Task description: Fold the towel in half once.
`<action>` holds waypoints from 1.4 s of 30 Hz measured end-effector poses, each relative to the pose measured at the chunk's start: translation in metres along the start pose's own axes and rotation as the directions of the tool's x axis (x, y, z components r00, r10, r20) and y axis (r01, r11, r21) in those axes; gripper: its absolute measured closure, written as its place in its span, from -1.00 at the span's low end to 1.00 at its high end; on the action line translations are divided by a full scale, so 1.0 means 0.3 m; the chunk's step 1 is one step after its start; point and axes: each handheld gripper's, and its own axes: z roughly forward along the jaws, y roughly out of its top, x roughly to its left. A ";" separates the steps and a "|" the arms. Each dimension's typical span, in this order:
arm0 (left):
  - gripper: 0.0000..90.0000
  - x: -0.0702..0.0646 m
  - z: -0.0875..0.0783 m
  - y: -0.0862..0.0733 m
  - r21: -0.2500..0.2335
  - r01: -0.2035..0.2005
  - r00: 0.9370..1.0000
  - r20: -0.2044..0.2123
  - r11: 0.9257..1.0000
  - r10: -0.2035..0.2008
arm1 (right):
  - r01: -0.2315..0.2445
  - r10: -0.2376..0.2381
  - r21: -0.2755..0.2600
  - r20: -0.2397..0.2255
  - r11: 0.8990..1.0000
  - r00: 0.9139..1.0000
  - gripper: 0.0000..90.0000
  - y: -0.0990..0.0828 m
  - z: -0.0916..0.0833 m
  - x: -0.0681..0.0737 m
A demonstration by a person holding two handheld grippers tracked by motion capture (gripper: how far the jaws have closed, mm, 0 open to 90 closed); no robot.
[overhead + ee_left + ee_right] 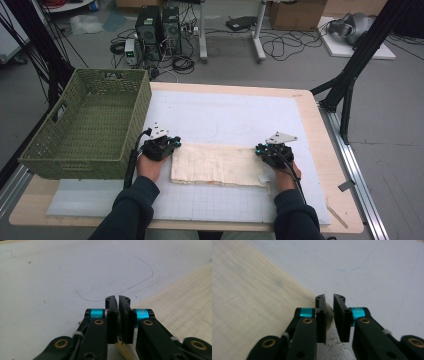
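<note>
On the mat (225, 115): your cloth (217, 164) lies flat, folded, beside the basket (87, 125).
Left gripper (117, 300): you pinch the cloth's left corner, jaws nearly closed.
Right gripper (329, 298): you clamp its right corner.
</note>
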 end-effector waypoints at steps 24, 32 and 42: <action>-0.59 -0.023 -0.134 0.052 -0.137 0.039 0.975 0.221 0.990 -0.008 | -0.109 0.109 -0.212 -0.012 0.971 0.994 -0.75 -0.059 -0.262 -0.059; -0.58 -0.039 -0.135 0.047 -0.138 0.031 0.972 0.233 0.990 0.002 | -0.173 0.176 -0.181 0.003 0.968 0.984 -0.75 -0.090 -0.270 -0.074; -0.56 -0.034 -0.127 0.041 -0.130 0.039 0.974 0.226 0.991 -0.008 | -0.123 0.125 -0.192 -0.004 0.974 0.992 -0.75 -0.081 -0.268 -0.066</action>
